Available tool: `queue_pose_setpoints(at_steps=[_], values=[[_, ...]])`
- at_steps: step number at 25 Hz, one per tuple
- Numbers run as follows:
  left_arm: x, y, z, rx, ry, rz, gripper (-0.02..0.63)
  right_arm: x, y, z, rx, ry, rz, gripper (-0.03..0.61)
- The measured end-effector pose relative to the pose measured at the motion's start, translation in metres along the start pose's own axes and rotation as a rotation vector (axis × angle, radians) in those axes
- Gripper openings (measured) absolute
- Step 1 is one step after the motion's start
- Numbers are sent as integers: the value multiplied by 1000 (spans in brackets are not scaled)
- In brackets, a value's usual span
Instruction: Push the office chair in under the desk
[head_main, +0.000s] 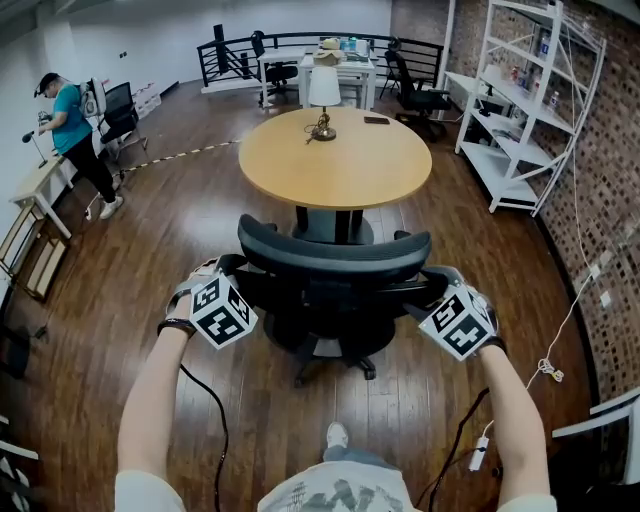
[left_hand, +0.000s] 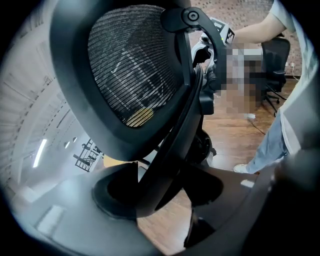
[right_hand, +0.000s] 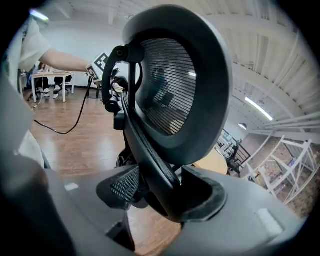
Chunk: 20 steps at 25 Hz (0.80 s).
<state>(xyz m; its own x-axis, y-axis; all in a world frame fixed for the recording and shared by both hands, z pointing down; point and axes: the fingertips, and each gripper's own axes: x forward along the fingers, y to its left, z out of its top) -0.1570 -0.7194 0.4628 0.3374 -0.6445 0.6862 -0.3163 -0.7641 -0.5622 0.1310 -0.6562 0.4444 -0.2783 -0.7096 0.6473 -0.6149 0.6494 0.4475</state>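
A black mesh-backed office chair (head_main: 335, 262) stands just short of the round wooden table (head_main: 335, 160), its back towards me. My left gripper (head_main: 232, 270) holds the left edge of the backrest, and my right gripper (head_main: 432, 282) holds the right edge. In the left gripper view the backrest frame (left_hand: 175, 130) runs between the jaws of the left gripper (left_hand: 160, 192), which close on it. The right gripper view shows the same: the backrest rim (right_hand: 150, 145) sits clamped in the right gripper (right_hand: 167, 197). The seat and most of the wheeled base are hidden behind the backrest.
A table lamp (head_main: 323, 95) and a small dark object (head_main: 377, 120) sit on the table. White shelving (head_main: 530, 100) lines the brick wall at right. A person (head_main: 75, 130) stands by a desk at far left. More chairs and desks are at the back; cables trail on the floor (head_main: 545, 370).
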Motion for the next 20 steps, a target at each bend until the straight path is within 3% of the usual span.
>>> queue_pose_setpoints(at_steps=[20], values=[[56,59,14,-34,20,6,287,57,-64,15,-5,6,9,264]])
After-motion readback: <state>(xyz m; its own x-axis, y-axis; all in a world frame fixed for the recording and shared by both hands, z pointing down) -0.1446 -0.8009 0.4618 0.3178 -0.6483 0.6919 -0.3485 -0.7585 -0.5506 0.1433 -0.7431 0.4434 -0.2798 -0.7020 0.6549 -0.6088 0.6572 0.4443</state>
